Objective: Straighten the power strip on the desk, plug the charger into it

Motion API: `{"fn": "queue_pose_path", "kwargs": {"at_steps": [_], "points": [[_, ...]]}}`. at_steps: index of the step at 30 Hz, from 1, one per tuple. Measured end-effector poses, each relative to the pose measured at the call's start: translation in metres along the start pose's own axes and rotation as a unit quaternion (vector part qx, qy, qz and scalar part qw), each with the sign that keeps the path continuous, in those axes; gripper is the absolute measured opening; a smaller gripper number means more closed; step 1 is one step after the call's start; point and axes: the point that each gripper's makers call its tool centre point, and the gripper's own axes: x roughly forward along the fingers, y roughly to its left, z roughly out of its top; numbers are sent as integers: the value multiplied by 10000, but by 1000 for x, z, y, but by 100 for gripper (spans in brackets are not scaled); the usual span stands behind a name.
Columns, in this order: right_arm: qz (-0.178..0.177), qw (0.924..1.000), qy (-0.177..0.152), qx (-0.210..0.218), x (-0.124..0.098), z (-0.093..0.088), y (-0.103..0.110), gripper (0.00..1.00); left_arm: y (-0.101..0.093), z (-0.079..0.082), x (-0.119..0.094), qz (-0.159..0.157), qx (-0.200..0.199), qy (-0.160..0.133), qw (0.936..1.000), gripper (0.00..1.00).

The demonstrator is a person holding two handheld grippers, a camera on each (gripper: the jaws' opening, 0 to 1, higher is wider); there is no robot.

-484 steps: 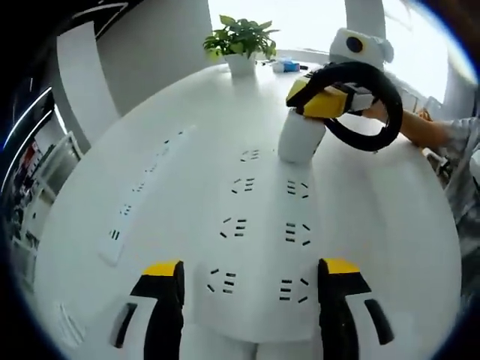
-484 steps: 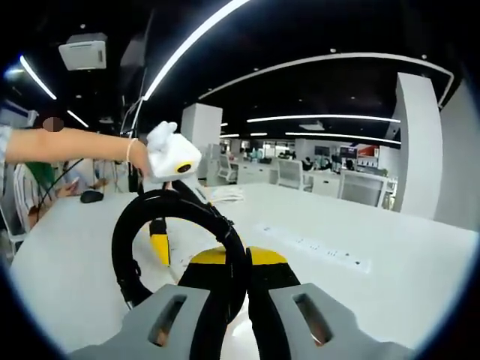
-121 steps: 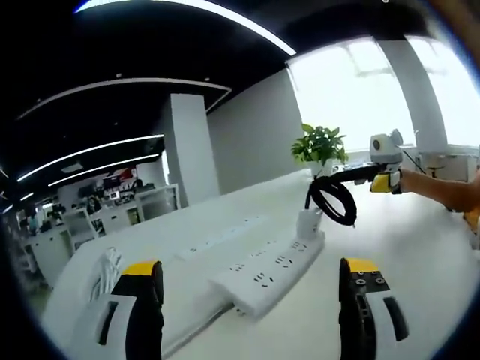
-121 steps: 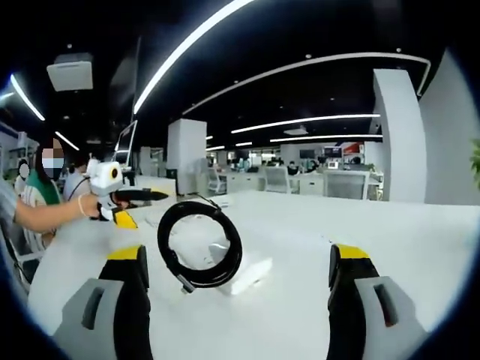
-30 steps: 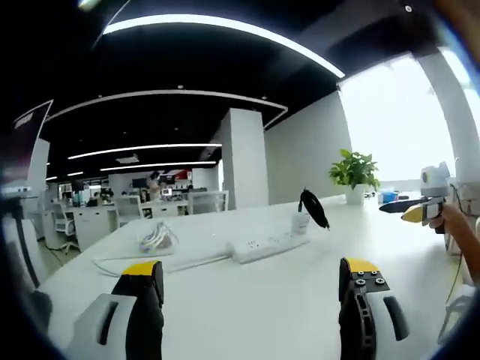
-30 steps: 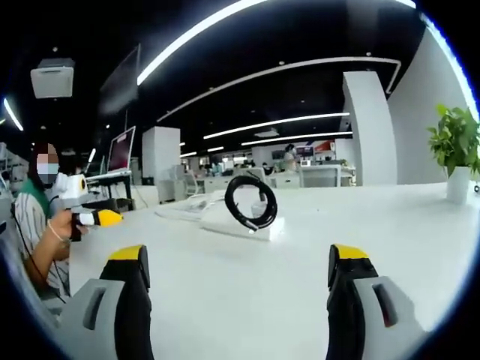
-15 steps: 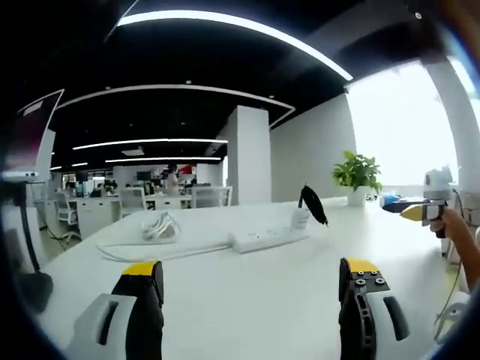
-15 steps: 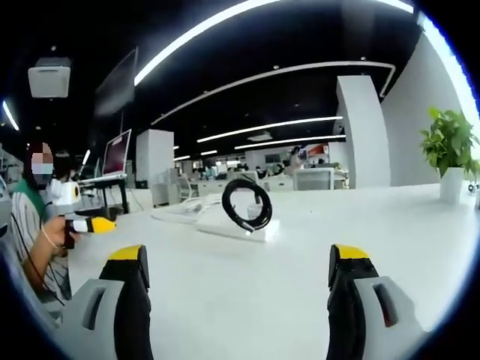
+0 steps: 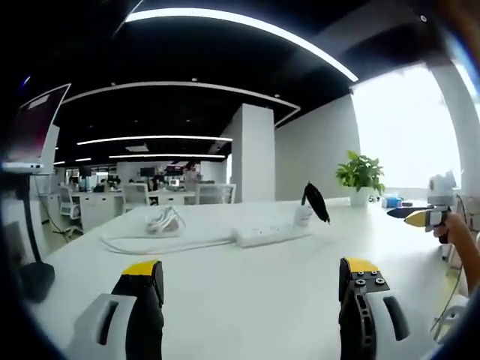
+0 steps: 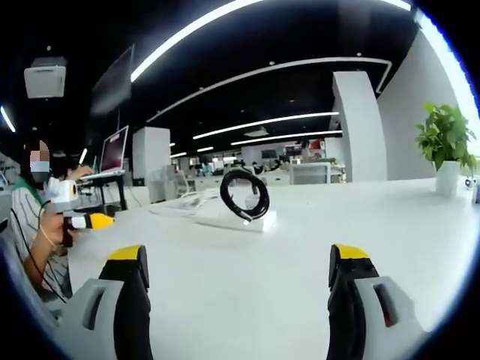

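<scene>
Fingers (image 9: 142, 281) spread; one power strip (image 9: 272, 235), one charger (image 9: 303, 215).

Open-plan office: desk rows (image 9: 142, 196), monitor (image 10: 114, 150) (strip lighting overhead).

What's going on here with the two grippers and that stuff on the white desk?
A person holds a gripper in each hand, both open and empty, low over a white desk. Farther off, a white power strip lies on the desk with a white charger standing plugged into one end, its black cable coil hanging off it. The strip's white cord lies bundled beside it. A potted plant stands further back. Neither gripper touches anything.
</scene>
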Motion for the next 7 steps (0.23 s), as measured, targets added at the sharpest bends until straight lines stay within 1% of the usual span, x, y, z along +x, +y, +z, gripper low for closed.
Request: {"fn": "queue_pose_path", "kwargs": {"at_steps": [7], "points": [[21, 10000, 3, 70, 2, -2, 1, 100, 1, 0, -3, 29, -5, -3, 10000, 99]]}}
